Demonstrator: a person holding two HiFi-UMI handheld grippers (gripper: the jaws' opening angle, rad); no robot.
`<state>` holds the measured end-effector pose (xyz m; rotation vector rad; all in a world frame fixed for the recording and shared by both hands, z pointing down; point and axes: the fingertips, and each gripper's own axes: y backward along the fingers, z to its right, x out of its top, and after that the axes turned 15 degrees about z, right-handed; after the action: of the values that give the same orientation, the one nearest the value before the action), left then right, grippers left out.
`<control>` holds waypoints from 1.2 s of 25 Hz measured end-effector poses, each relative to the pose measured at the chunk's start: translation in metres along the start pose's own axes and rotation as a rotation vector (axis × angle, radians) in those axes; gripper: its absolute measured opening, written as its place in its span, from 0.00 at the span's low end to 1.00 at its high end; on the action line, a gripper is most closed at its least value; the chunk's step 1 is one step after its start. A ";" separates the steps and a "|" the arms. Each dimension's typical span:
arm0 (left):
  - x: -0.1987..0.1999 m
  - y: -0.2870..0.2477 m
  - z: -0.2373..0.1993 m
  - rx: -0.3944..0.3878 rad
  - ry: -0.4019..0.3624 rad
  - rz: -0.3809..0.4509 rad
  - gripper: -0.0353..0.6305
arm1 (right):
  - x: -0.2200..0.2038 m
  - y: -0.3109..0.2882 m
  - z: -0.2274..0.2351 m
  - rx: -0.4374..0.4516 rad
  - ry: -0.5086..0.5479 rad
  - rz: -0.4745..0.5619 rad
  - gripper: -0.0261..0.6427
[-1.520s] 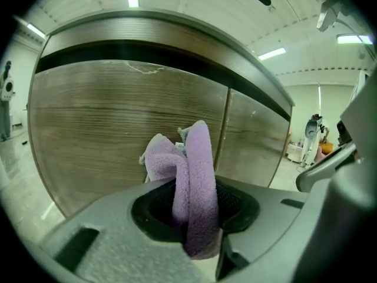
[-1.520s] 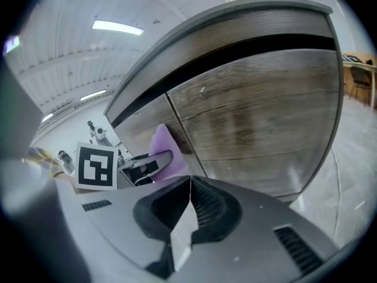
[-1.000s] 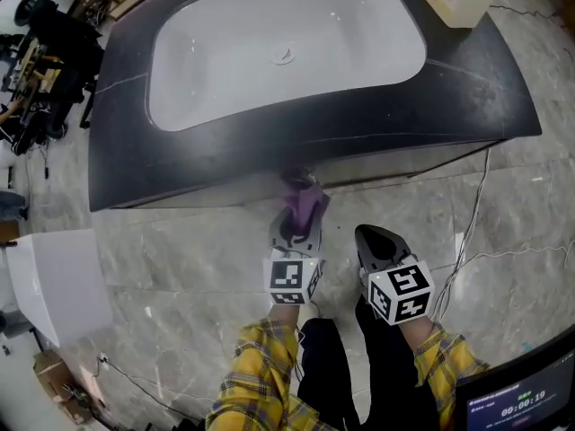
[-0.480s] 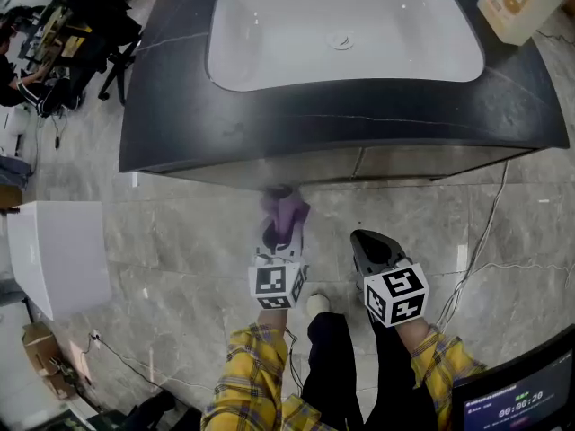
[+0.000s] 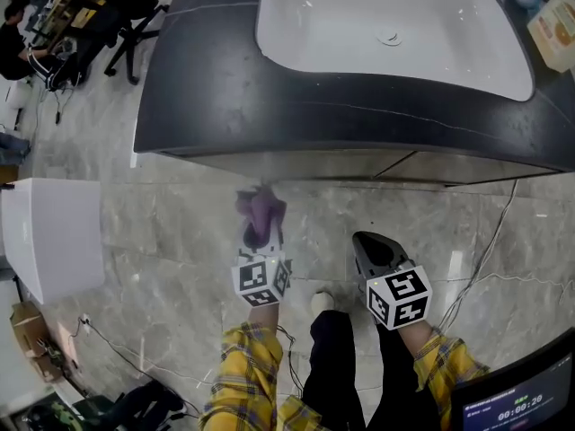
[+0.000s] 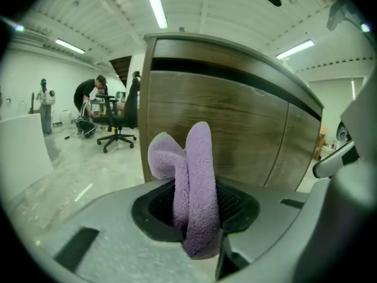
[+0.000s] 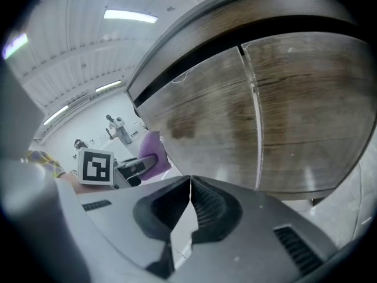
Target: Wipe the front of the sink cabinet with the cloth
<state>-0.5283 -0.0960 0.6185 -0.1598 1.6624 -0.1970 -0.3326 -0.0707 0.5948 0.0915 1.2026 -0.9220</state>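
Note:
The sink cabinet has a dark countertop (image 5: 225, 106), a white basin (image 5: 359, 25) and a brown wood front (image 6: 230, 134). A purple cloth (image 6: 193, 181) sticks up from my left gripper (image 5: 260, 230), which is shut on it. In the head view the cloth (image 5: 259, 208) hangs just below the countertop's overhang, towards the cabinet's left end; whether it touches the wood I cannot tell. My right gripper (image 5: 375, 251) is shut with nothing in it, lower and to the right. It faces the seam between the two doors (image 7: 254, 105).
A white box (image 5: 49, 245) stands on the marble floor at the left. A thin cable (image 5: 485, 250) runs over the floor at the right. Office chairs (image 5: 135, 21) and people are at the far left. A monitor (image 5: 521, 393) is at the bottom right.
My left gripper has carried the cloth leftwards along the cabinet front, from under the basin's middle towards the left end. The right gripper has hardly moved.

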 end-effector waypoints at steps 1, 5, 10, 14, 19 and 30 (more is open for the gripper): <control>-0.004 0.000 -0.010 0.022 0.010 -0.001 0.22 | -0.004 -0.003 -0.002 0.005 0.004 -0.006 0.05; -0.021 -0.006 -0.038 0.067 0.027 -0.004 0.22 | -0.017 -0.017 -0.003 0.016 0.024 -0.029 0.05; -0.035 -0.024 -0.061 0.124 0.054 0.013 0.22 | -0.030 -0.037 0.005 0.020 0.031 -0.039 0.05; -0.042 -0.039 -0.077 0.155 0.071 0.032 0.22 | -0.032 -0.046 0.005 0.033 0.032 -0.026 0.05; -0.042 -0.064 -0.084 0.172 0.117 0.080 0.22 | -0.032 -0.049 0.021 0.024 0.031 -0.015 0.05; -0.047 -0.074 -0.014 0.090 0.135 0.065 0.22 | -0.024 -0.029 0.053 -0.034 -0.016 0.023 0.05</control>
<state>-0.5387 -0.1574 0.6815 -0.0243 1.7863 -0.2369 -0.3133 -0.1034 0.6477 0.0702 1.2001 -0.8802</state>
